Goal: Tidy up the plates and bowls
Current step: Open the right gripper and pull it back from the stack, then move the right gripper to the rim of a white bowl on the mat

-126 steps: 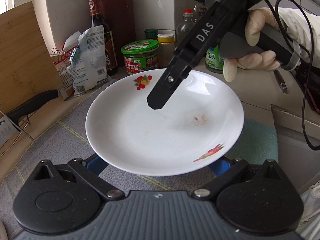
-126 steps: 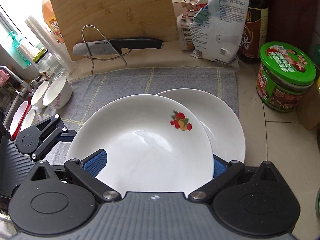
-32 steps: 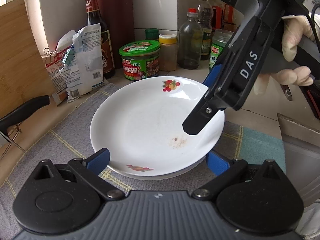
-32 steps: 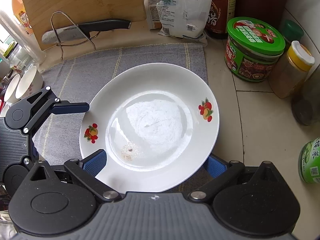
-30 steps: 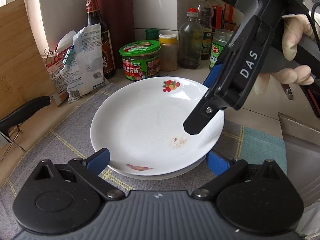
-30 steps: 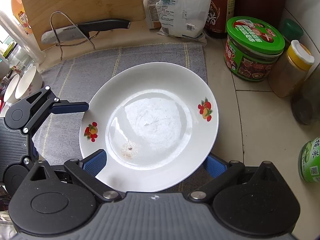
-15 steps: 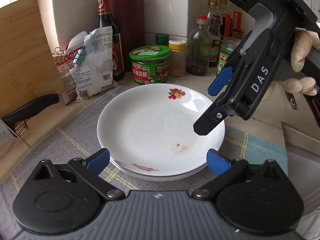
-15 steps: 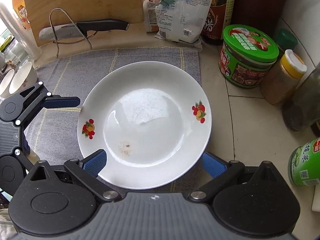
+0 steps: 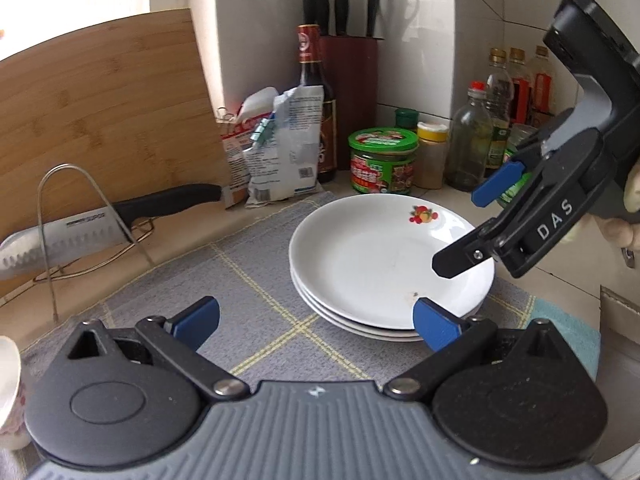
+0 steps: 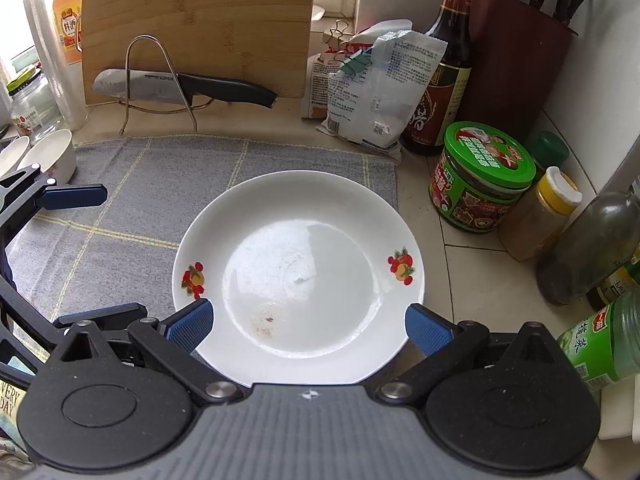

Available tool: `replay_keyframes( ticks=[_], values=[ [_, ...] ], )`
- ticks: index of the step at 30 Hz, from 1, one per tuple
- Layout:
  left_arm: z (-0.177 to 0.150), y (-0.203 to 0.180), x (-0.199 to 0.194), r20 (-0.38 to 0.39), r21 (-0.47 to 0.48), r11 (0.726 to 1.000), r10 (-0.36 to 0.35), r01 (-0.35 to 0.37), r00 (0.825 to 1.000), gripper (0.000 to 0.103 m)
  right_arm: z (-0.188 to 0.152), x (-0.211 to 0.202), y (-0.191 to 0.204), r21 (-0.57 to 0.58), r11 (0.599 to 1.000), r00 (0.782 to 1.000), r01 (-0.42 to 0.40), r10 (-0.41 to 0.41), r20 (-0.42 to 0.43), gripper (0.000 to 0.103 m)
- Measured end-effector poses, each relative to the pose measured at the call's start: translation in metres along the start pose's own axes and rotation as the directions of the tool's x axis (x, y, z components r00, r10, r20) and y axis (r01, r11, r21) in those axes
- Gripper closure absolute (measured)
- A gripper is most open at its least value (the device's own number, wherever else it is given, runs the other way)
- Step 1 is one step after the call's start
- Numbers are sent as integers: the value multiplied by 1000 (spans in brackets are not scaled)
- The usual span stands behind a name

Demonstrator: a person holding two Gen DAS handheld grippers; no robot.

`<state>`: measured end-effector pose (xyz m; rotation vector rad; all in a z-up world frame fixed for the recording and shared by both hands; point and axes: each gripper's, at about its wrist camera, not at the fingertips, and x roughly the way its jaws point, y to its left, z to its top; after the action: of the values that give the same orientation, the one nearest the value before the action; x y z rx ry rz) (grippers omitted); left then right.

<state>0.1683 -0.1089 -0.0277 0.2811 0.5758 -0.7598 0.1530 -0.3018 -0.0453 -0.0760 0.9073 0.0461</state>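
Reading "DAS" on its side, the right gripper (image 9: pixel 466 236) hovers released over the stack of plates (image 9: pixel 384 264) on the grey mat (image 9: pixel 248 280). The left gripper (image 9: pixel 316 320) is spread empty before the stack. Behind it, "SUPOR" marks the knife (image 10: pixel 172 84); bowls (image 10: pixel 48 156) are cut off.

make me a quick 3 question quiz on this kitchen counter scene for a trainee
1. True or false: the plates sit in a stack on the grey checked mat.
2. Which is held in the wire rack? A) a spoon B) a kitchen knife C) a fork
3. Fill in: neither the left gripper nor the right gripper holds anything; both are ____.

Key
1. True: three rims show in the left wrist view.
2. B.
3. Open: the pads stand wide, clear of the top plate's rim.
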Motion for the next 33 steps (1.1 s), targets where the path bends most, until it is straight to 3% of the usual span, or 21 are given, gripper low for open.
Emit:
replay_keyframes(
  ticks=[6,11,14,22,33],
  values=[
    [-16,11,-27,-14,-105,985,139,-140,990,1,2,0,25,4,998,994,-58,57,94,0],
    [-38,23,-55,-53,-145,967,204,-209,978,1,6,4,51,27,990,982,-137,132,136,0],
    [-55,33,-70,-75,-174,958,219,-229,973,1,6,7,74,-18,990,981,-139,140,136,0],
    [-105,65,-114,-123,-192,961,178,-199,976,1,3,13,148,-86,985,985,-148,155,81,0],
    [-172,128,-172,-193,-223,933,240,-281,951,1,8,18,252,-137,977,984,-163,172,55,0]
  ],
)
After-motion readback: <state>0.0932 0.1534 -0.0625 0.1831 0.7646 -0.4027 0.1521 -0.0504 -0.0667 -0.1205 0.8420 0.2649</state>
